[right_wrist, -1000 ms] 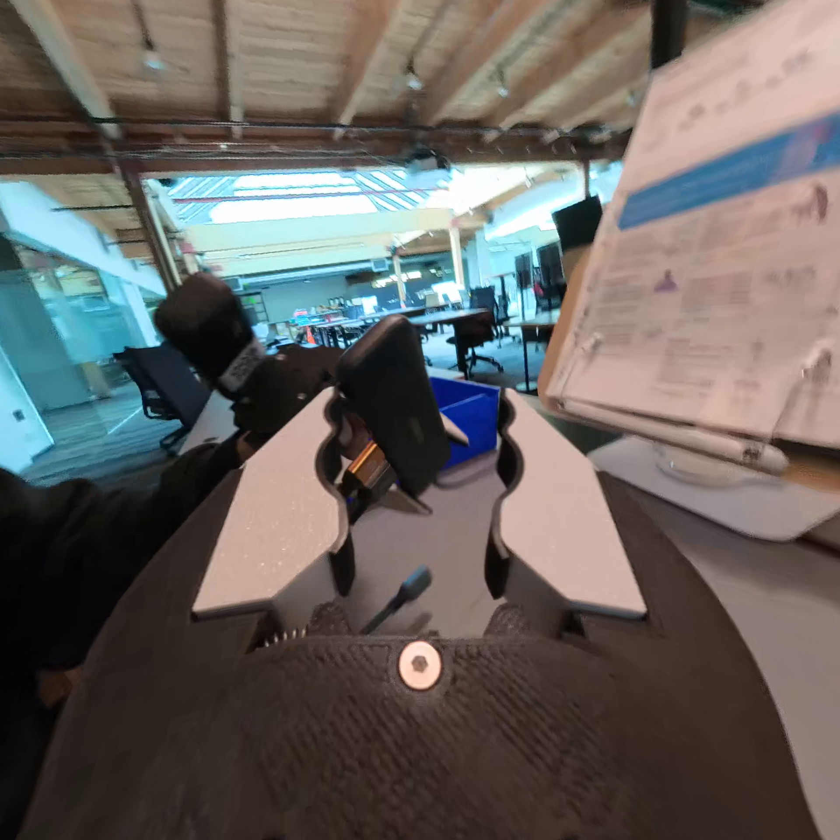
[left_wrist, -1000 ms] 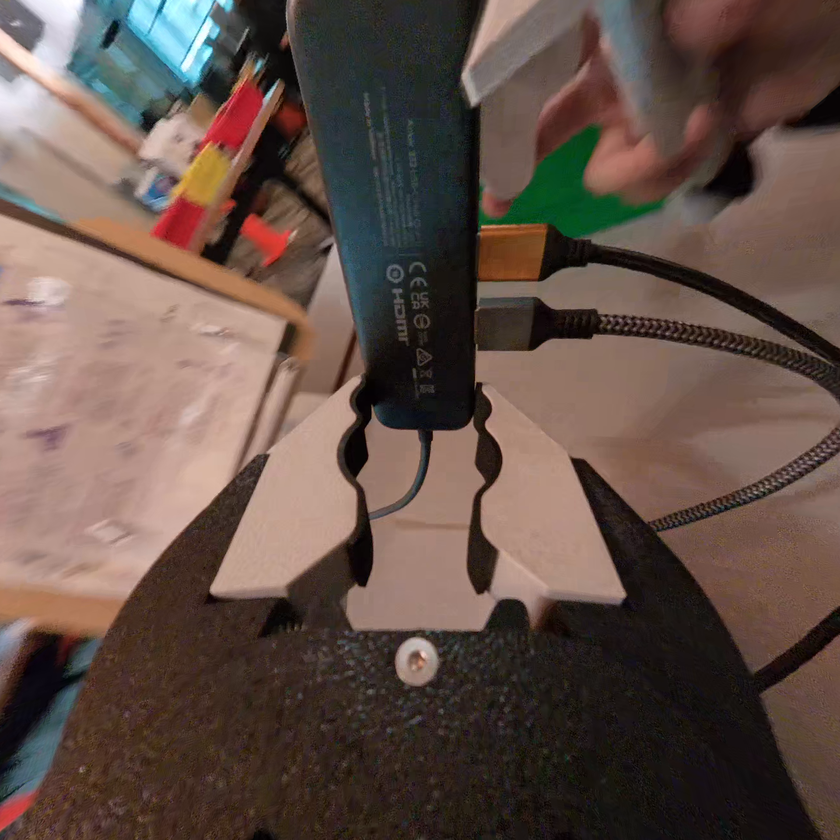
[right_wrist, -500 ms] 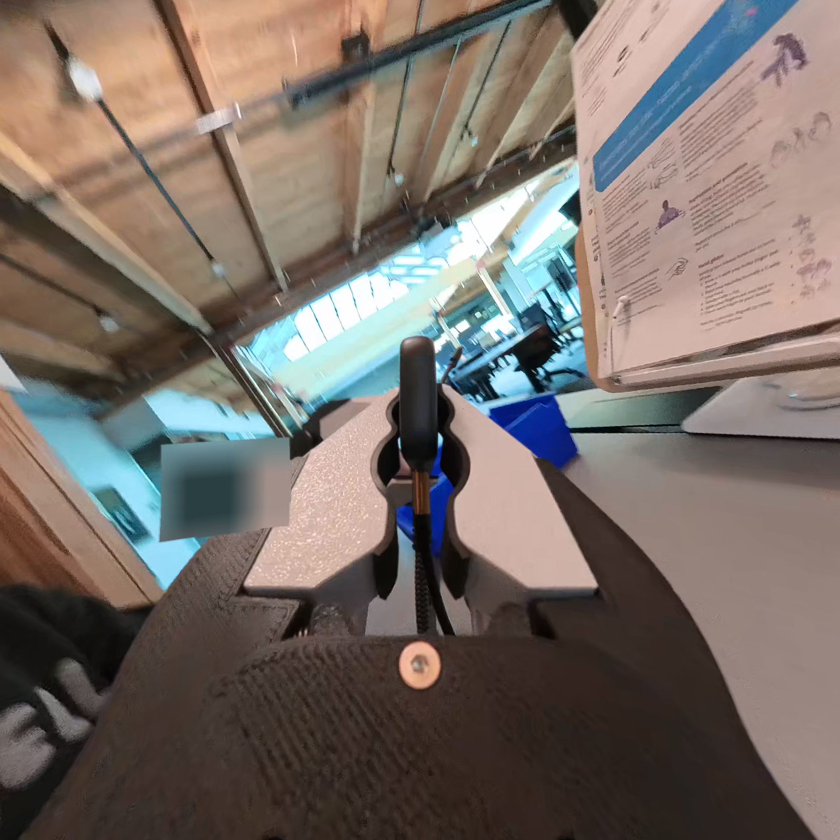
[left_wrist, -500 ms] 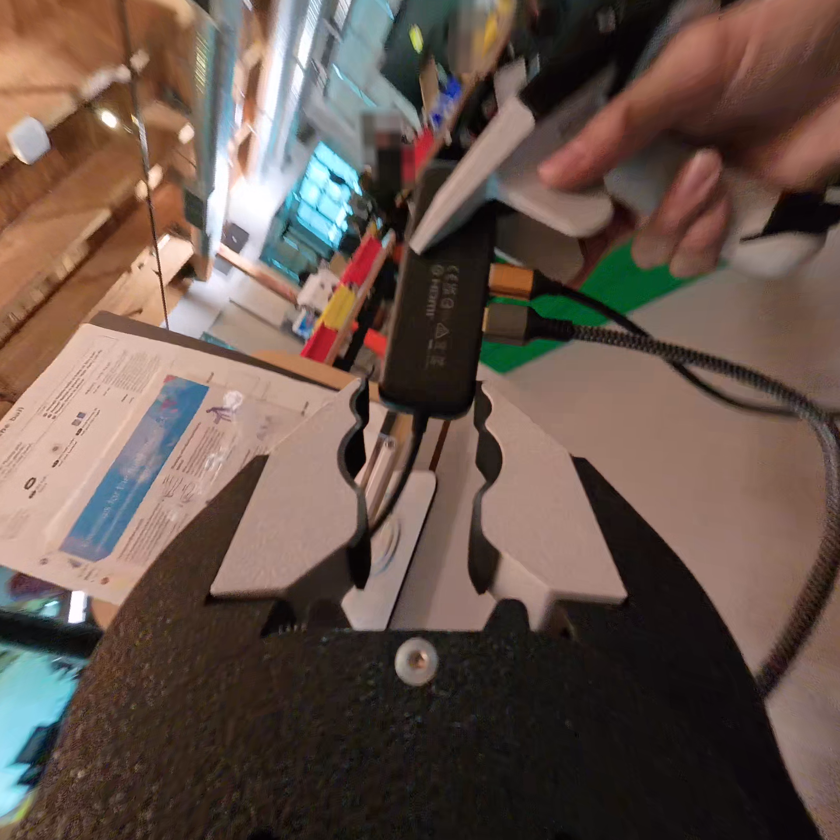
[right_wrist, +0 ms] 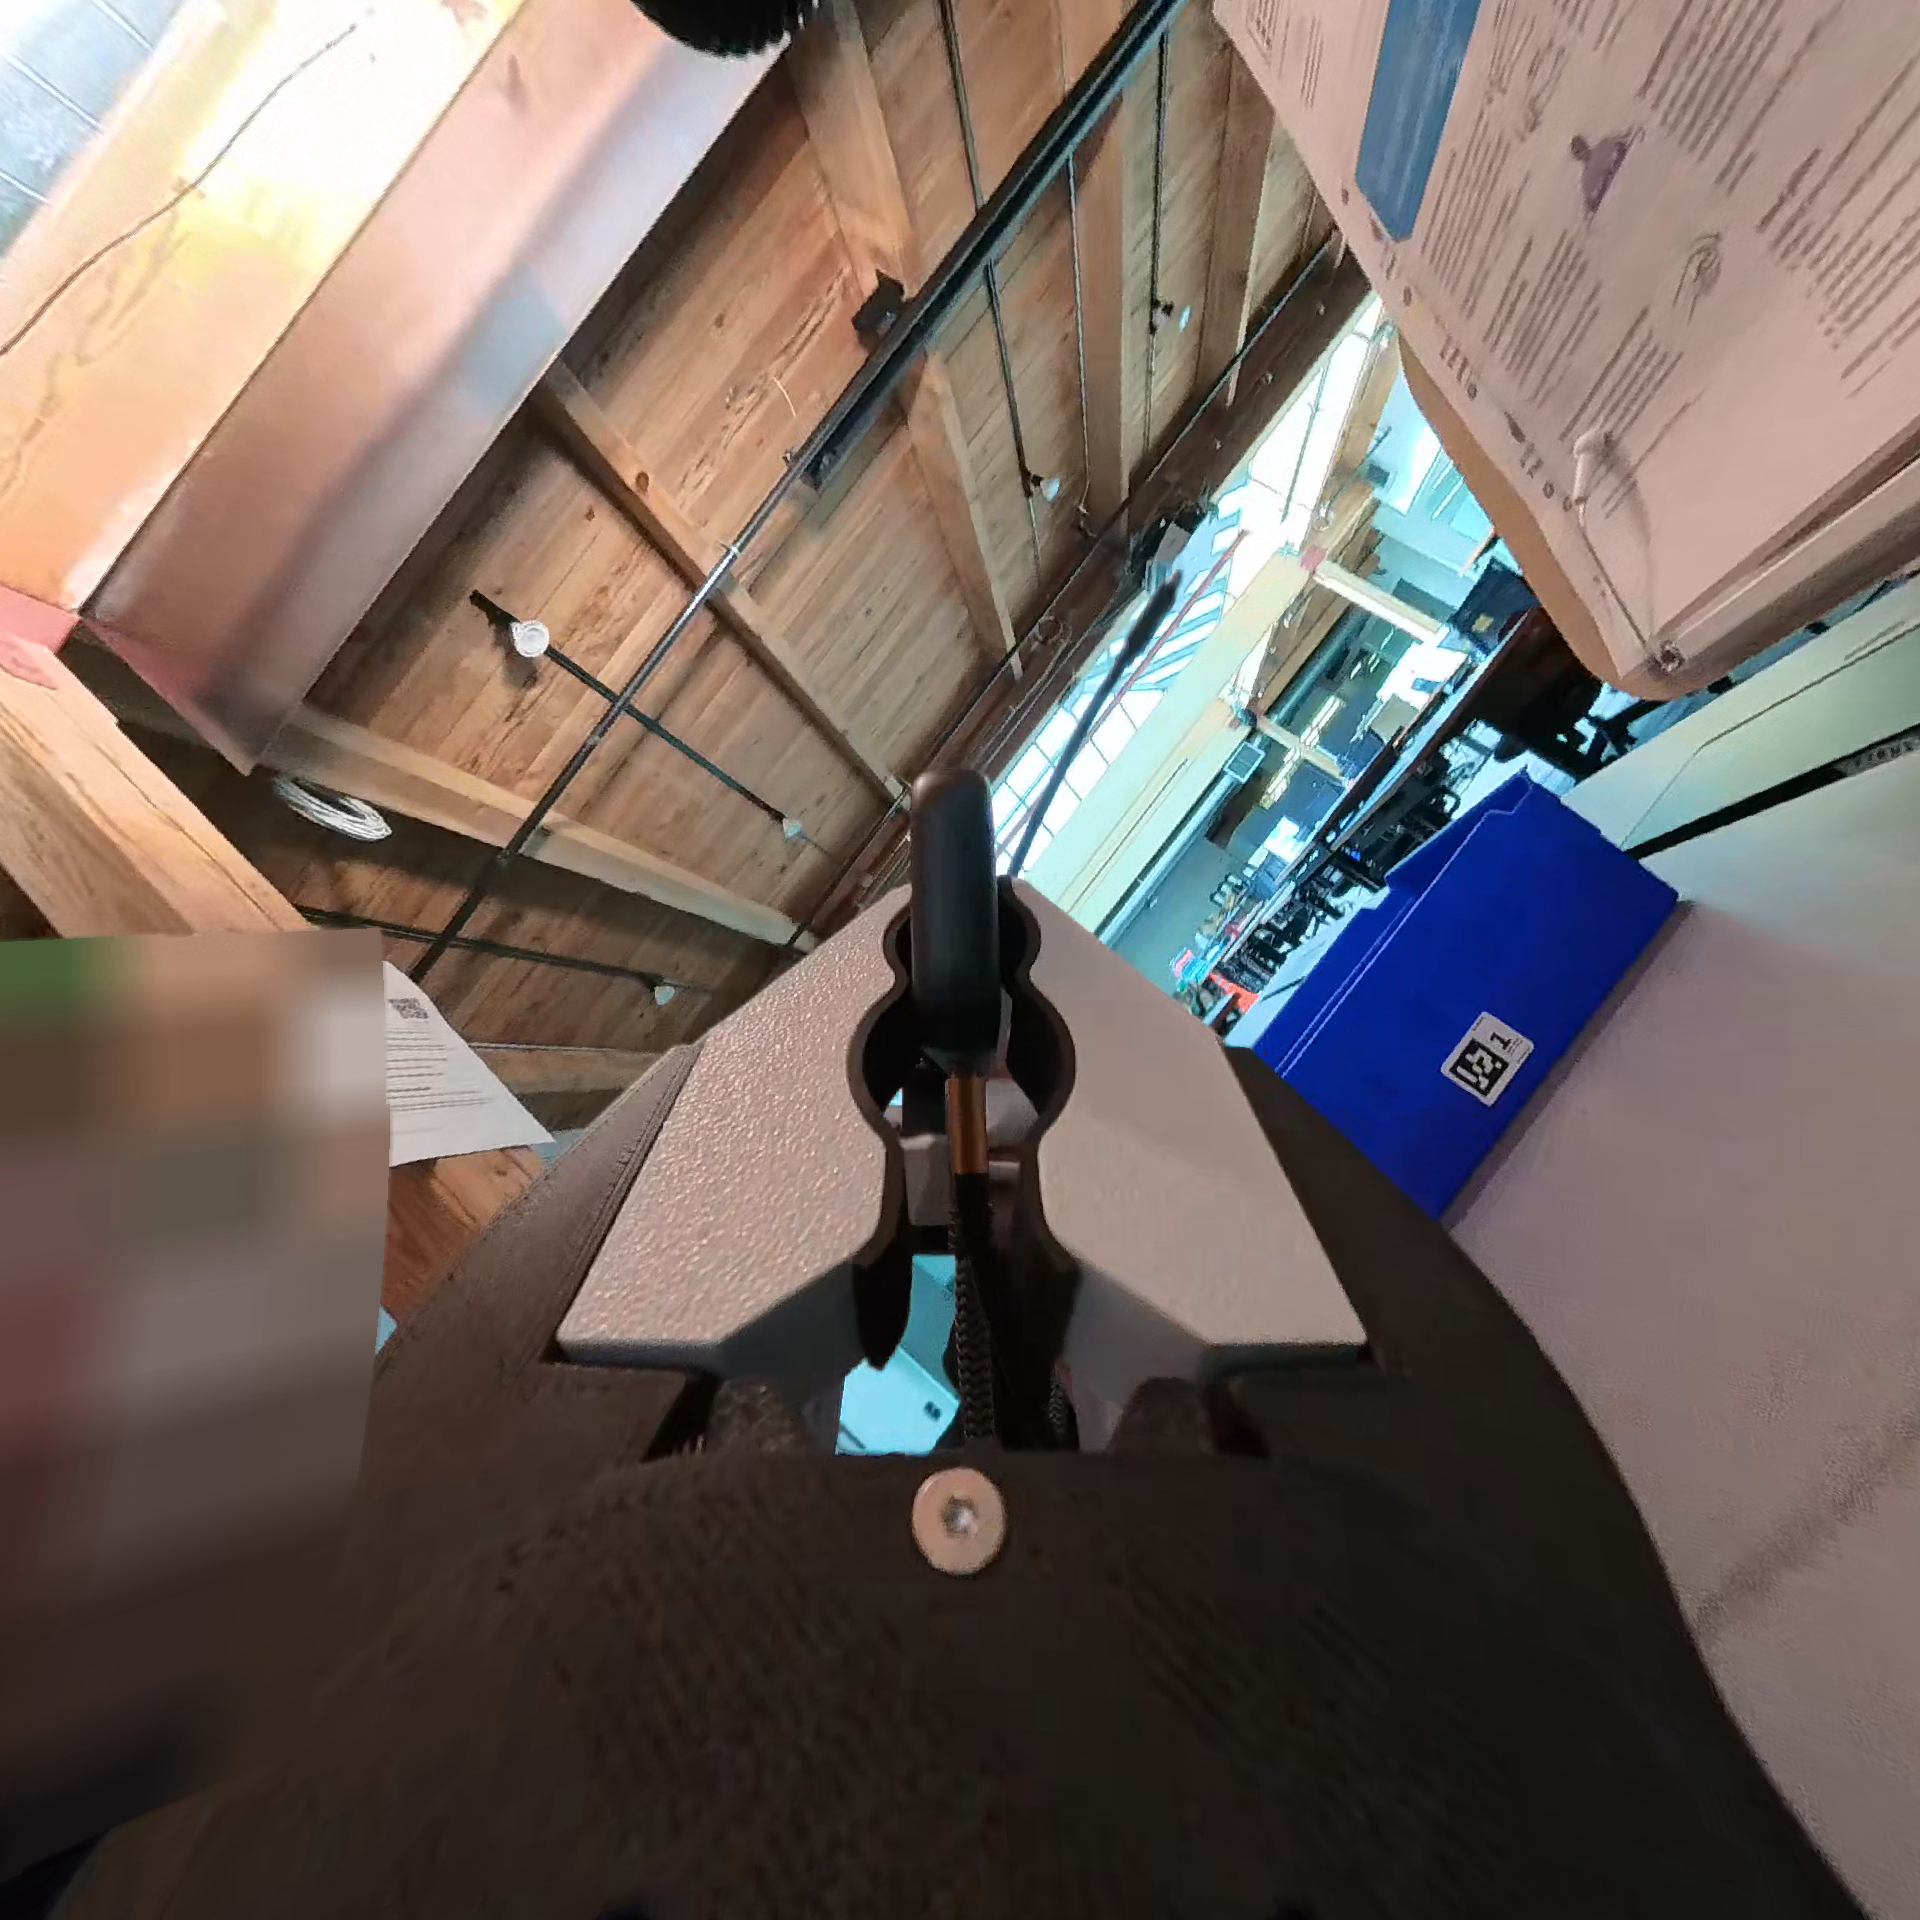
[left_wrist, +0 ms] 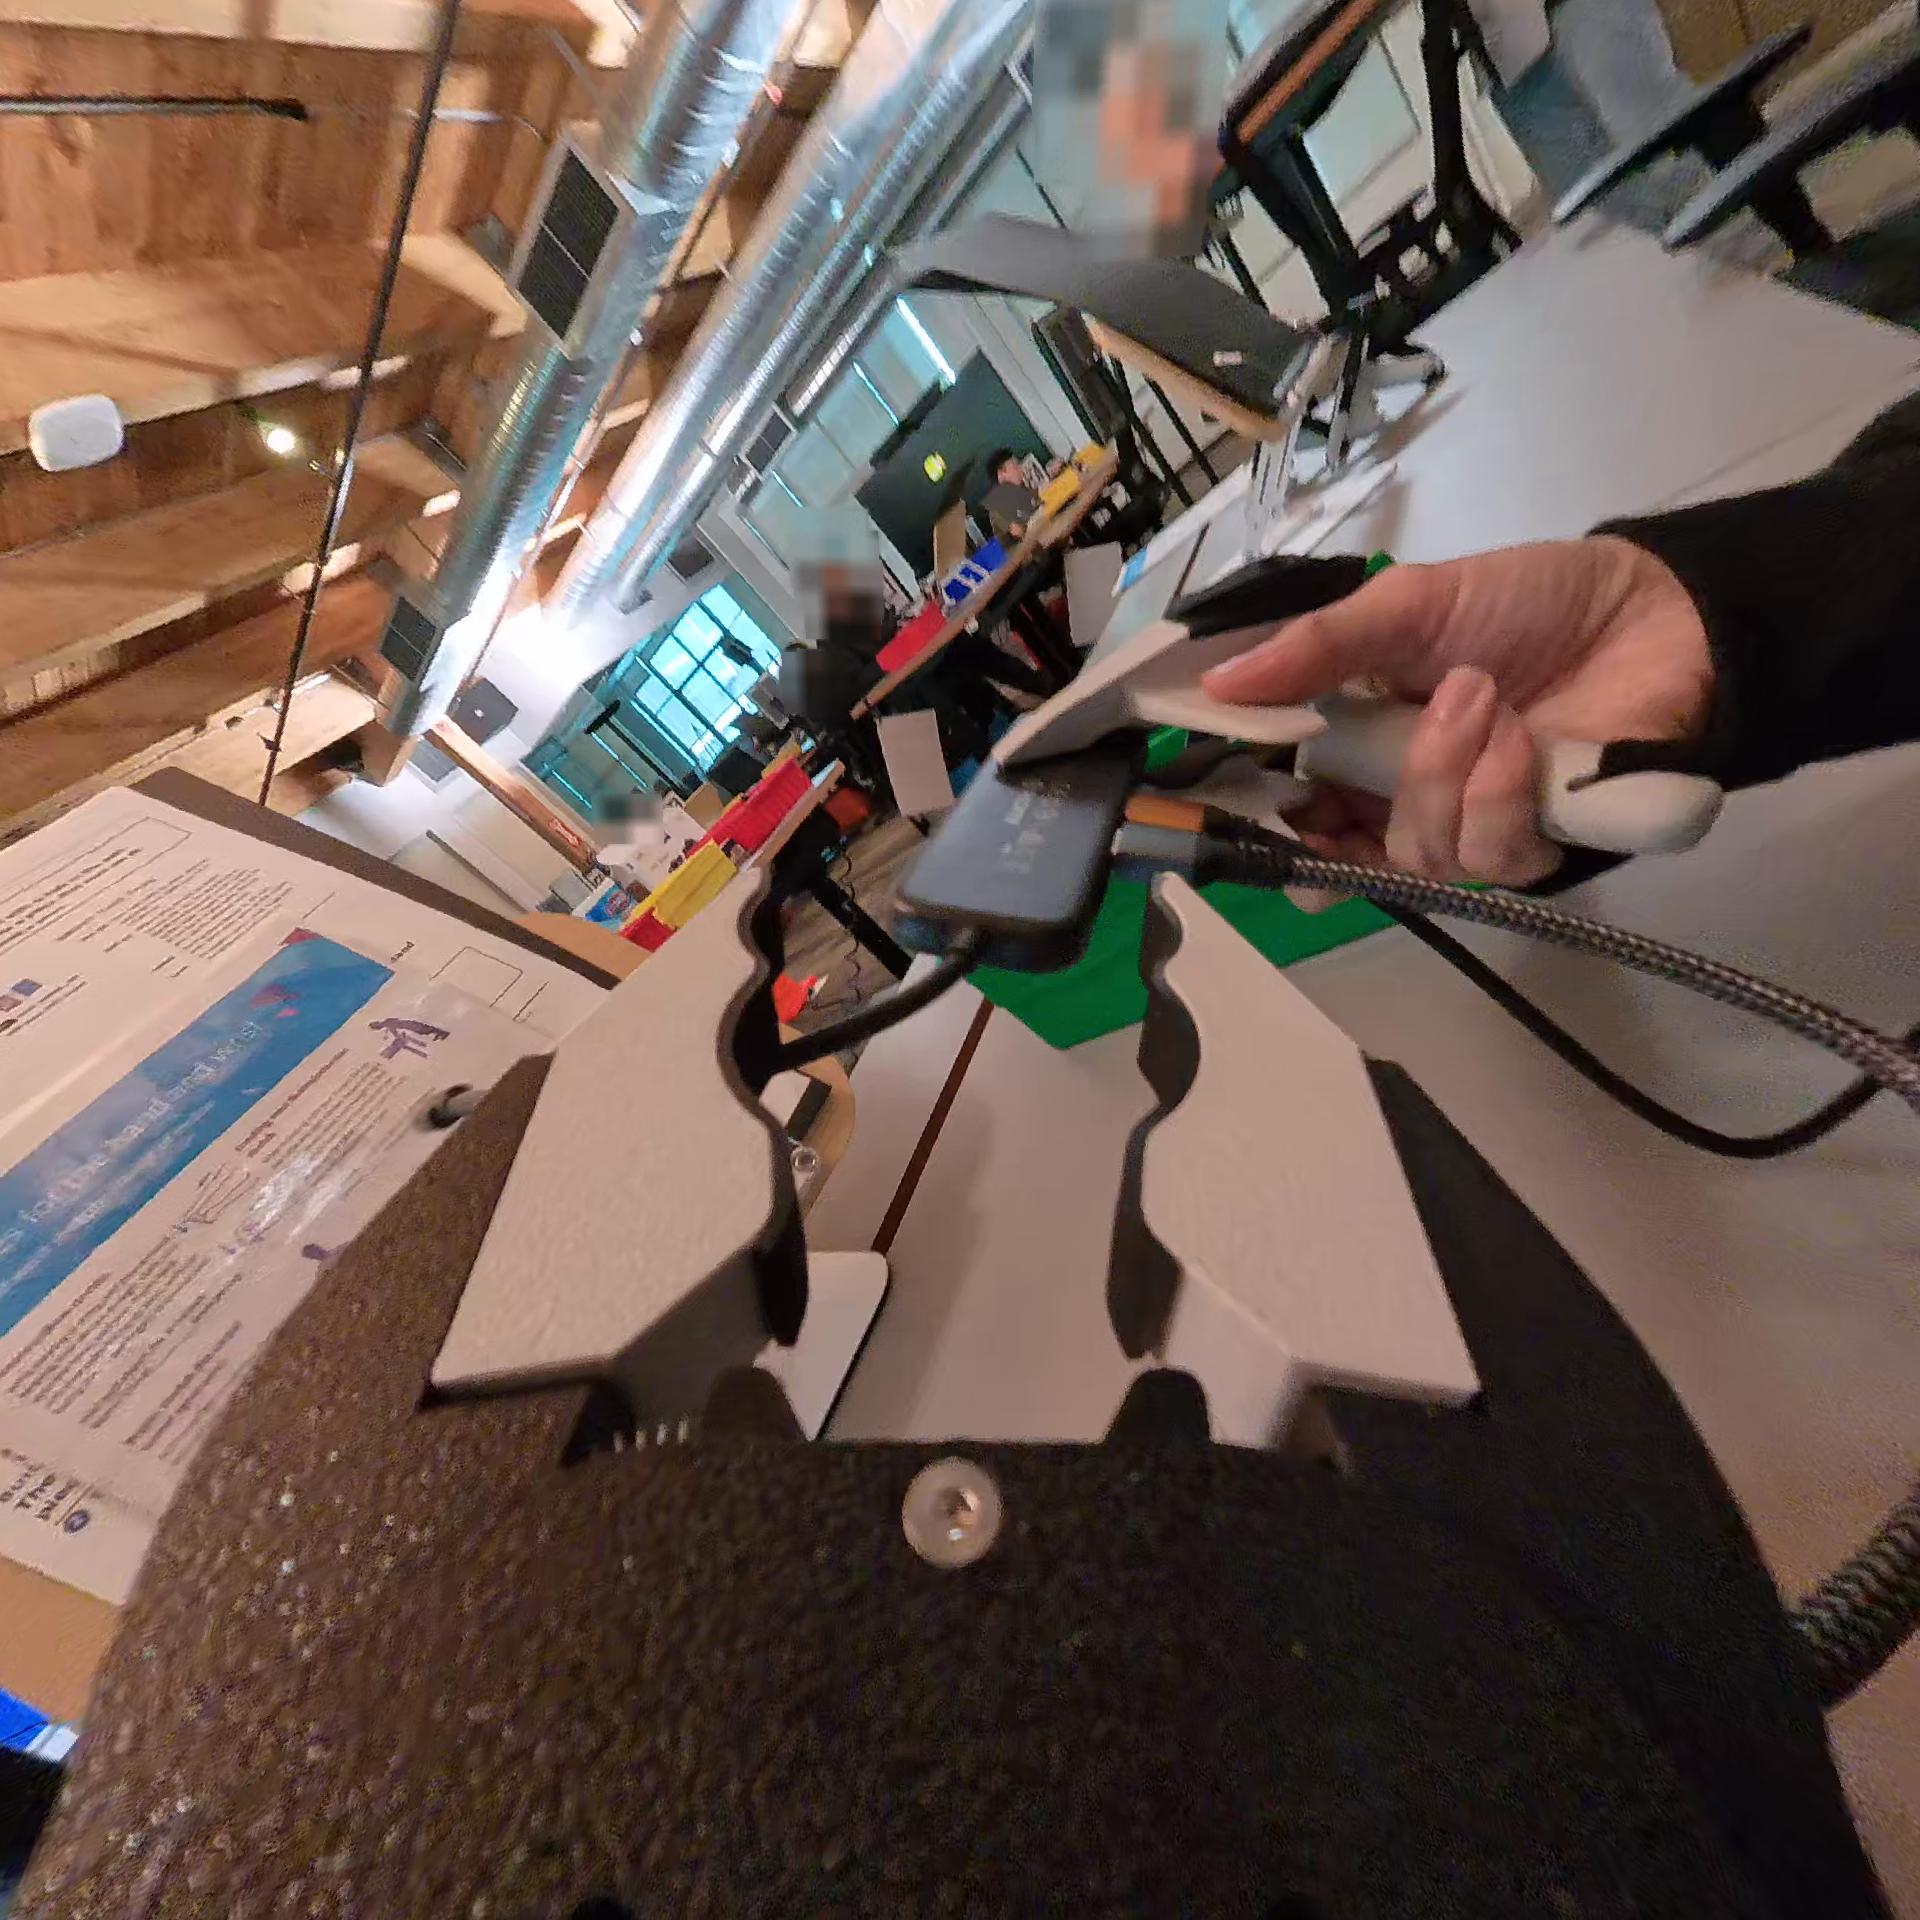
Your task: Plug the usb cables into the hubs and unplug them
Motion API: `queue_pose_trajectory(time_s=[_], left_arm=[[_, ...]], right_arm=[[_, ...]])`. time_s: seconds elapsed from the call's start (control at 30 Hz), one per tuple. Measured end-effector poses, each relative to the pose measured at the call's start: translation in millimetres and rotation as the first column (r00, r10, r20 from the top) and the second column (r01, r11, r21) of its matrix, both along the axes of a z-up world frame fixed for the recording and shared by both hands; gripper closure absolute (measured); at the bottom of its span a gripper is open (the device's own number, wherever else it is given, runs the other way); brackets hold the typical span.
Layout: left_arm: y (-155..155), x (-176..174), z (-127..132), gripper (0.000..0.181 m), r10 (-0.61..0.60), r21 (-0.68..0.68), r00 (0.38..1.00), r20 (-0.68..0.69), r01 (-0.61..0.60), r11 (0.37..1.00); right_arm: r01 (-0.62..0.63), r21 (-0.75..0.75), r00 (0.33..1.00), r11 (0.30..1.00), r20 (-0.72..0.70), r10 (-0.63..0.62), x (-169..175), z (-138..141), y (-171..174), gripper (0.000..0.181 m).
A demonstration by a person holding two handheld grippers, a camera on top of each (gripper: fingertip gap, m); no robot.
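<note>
The matte black slab of a USB hub (right_wrist: 954, 914) is pinched edge-on in the right gripper (right_wrist: 958, 935), up off the white table (left_wrist: 1621, 1195). An orange-collared plug (left_wrist: 1164, 812) and a braided cable (left_wrist: 1558, 930) look seated, I think. The left gripper (left_wrist: 961, 935) gapes wide, holding nothing.
</note>
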State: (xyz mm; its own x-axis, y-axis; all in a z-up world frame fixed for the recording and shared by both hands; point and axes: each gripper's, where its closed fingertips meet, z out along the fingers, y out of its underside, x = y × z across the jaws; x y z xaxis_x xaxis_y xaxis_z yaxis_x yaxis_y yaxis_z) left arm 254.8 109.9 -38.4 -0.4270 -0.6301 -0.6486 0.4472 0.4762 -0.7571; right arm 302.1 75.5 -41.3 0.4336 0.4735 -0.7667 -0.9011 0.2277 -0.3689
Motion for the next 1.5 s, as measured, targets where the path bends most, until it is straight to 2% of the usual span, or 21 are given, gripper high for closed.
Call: queue_pose_trajectory(time_s=[0.13,0.2,0.23,0.33,0.37,0.4,0.47,0.5,0.6,0.67,0.9,1.07,1.2,1.23,1.27,1.3,1.37,1.4,1.43,1.47,1.5], left_arm=[[3,0,-4,0.119,0.018,0.091,0.998,0.062,-0.024,0.996],[7,0,-1,0.109,0.059,0.153,0.991,0.121,-0.077,0.985],[7,-1,2,0.113,0.074,0.166,0.987,0.143,-0.097,0.981],[-2,-3,-16,0.125,0.029,0.198,1.0,-0.012,-0.026,0.98],[-2,-1,-22,0.122,0.03,0.204,0.999,-0.046,-0.02,0.979],[0,2,-26,0.121,0.043,0.22,0.997,-0.057,-0.029,0.975],[1,5,-35,0.135,0.06,0.253,0.995,-0.084,-0.037,0.967],[0,5,-38,0.134,0.061,0.257,0.994,-0.095,-0.035,0.966],[-10,4,-32,0.137,0.012,0.186,0.998,-0.062,0.0,0.983],[-12,4,-34,0.137,-0.011,0.154,0.996,-0.09,0.025,0.988],[-14,10,-41,0.137,-0.025,0.061,0.989,-0.143,0.035,0.998],[-14,14,-43,0.137,-0.003,0.056,0.989,-0.148,0.011,0.998],[-8,23,-43,0.137,0.061,0.026,0.981,-0.183,-0.057,0.998],[1,29,-41,0.137,0.112,0.0,0.974,-0.197,-0.114,0.994],[13,36,-40,0.137,0.166,-0.032,0.958,-0.234,-0.178,0.984],[25,41,-38,0.137,0.214,-0.063,0.94,-0.264,-0.238,0.969],[43,48,-36,0.136,0.299,-0.1,0.9,-0.316,-0.345,0.933],[50,50,-35,0.136,0.338,-0.121,0.88,-0.334,-0.396,0.91],[52,51,-32,0.136,0.358,-0.143,0.871,-0.336,-0.423,0.895],[52,51,-30,0.136,0.369,-0.165,0.867,-0.334,-0.439,0.883],[50,51,-29,0.136,0.371,-0.178,0.867,-0.331,-0.444,0.878]], right_arm=[[-0.021,-0.027,1.0,0.999,0.011,0.021,-3,-4,3,0.171],[-0.017,-0.082,0.998,0.996,0.053,0.021,-5,-10,7,0.171],[-0.021,-0.104,0.997,0.994,0.067,0.028,-7,-14,9,0.171],[-0.053,-0.089,0.996,0.995,0.061,0.059,-14,-12,14,0.17],[-0.047,-0.099,0.997,0.994,0.062,0.053,-14,-13,15,0.171],[-0.055,-0.094,0.996,0.994,0.07,0.061,-16,-12,15,0.171],[-0.063,-0.073,0.996,0.995,0.054,0.067,-16,-9,13,0.171],[-0.065,-0.069,0.996,0.995,0.056,0.069,-17,-7,12,0.171],[-0.082,-0.07,0.995,0.994,0.046,0.085,-19,-9,15,0.171],[-0.091,-0.067,0.995,0.994,0.029,0.093,-19,-11,16,0.171],[-0.082,-0.07,0.996,0.994,0.02,0.084,-15,-13,15,0.17],[-0.078,-0.065,0.997,0.995,0.0,0.078,-11,-15,15,0.171],[0.03,-0.107,0.995,0.994,0.101,-0.019,-2,-17,12,0.169],[0.1,-0.141,0.982,0.985,0.171,-0.075,2,-17,10,0.153],[0.181,-0.193,0.955,0.964,0.267,-0.126,6,-19,9,0.138],[0.274,-0.244,0.9,0.93,0.405,-0.159,7,-21,9,0.131],[0.51,-0.283,0.695,0.812,0.693,-0.194,10,-26,9,0.118],[0.603,-0.244,0.582,0.76,0.785,-0.21,9,-24,11,0.116],[0.645,-0.193,0.495,0.74,0.843,-0.212,3,-20,15,0.119],[0.653,-0.165,0.451,0.739,0.869,-0.205,-6,-20,21,0.123],[0.651,-0.163,0.439,0.742,0.878,-0.192,-12,-21,28,0.126]])
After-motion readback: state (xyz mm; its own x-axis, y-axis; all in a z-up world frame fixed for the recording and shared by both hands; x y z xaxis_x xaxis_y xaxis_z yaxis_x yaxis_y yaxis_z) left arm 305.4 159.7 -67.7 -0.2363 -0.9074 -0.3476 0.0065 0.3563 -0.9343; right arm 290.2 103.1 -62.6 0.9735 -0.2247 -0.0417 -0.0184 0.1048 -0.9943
